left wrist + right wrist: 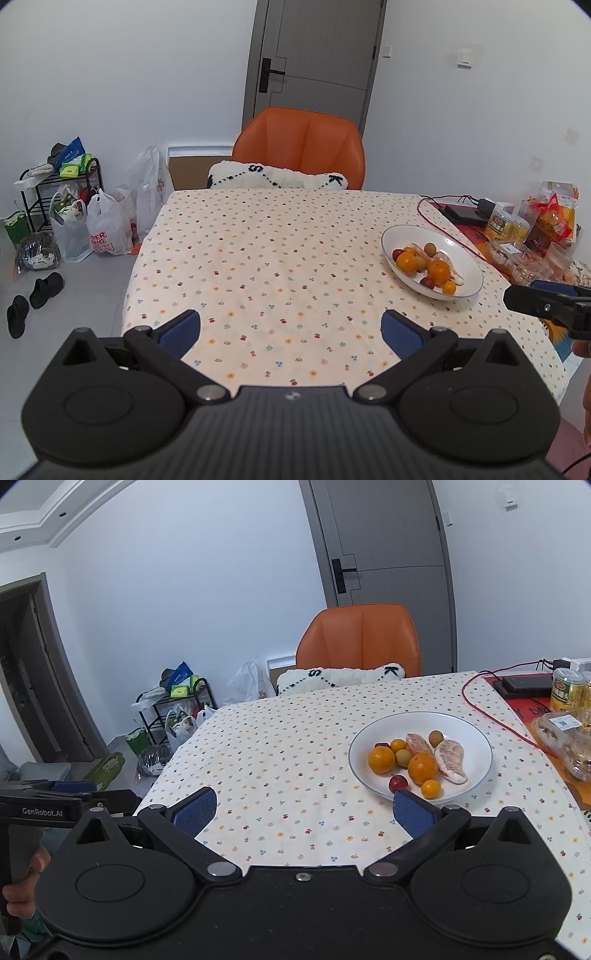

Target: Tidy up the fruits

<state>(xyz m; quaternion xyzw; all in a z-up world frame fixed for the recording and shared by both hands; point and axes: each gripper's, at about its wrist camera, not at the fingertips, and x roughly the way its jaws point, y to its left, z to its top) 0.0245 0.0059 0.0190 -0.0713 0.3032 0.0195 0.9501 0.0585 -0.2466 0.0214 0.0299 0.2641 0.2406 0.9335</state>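
Right wrist view shows the right gripper [305, 810] wide open and holding nothing, above the dotted tablecloth [280, 760]. At about one o'clock from it sits one white bowl [476, 734], its near rim just past the right blue pad. Inside are two big oranges [381, 759], two small oranges [431, 788], two red cherries [398, 783], two round yellowish fruits [436, 737] and two peeled pomelo pieces [450, 760]. Nothing lies between gripper and bowl. One red cable [491, 716] runs behind the bowl. One orange chair [360, 644] stands at twelve o'clock. The left gripper [290, 330] is also wide open and empty, with the bowl at two o'clock.
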